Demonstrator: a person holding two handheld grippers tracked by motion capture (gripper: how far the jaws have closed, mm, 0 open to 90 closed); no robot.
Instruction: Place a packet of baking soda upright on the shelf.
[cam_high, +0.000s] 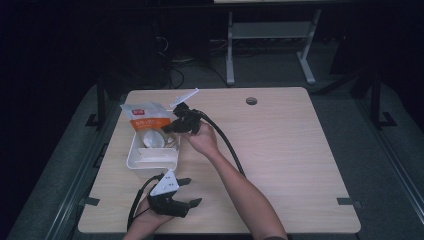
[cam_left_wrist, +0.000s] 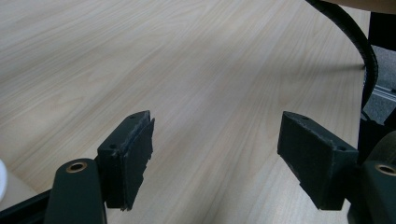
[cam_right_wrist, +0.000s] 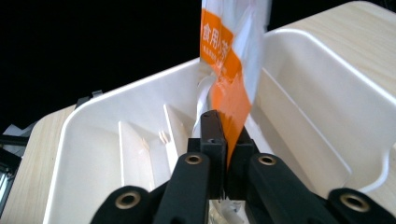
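Black, two-jawed, the right gripper (cam_right_wrist: 223, 140) has its jaws pressed together on the lower edge of an orange-and-white plastic food packet (cam_right_wrist: 229, 88), pinching the thin film between the pads. In the right gripper view the packet rises upright from the jaws, its printed orange band facing the camera, and hangs above the inside of a white plastic divided storage box (cam_right_wrist: 322, 84), whose thin partitions stand to either side; whether the packet's bottom touches the box floor cannot be told. In the high view the right gripper (cam_high: 181, 123) sits at the far right corner of the box (cam_high: 135, 161), with the packet (cam_high: 145, 116) leaning over the box's far end and a round pale item lying in the compartment beneath it. A black cable (cam_high: 227, 145) trails from this gripper along the forearm. The left gripper (cam_left_wrist: 215, 154) stands with its jaws wide apart and nothing between them, the bare wood grain showing between the pads in the left gripper view. In the high view it (cam_high: 190, 192) rests near the front edge, just in front of the box, carrying its grey three-cornered plate. Both work over a light wooden table (cam_high: 285, 150), which has a round cable hole at its far side.
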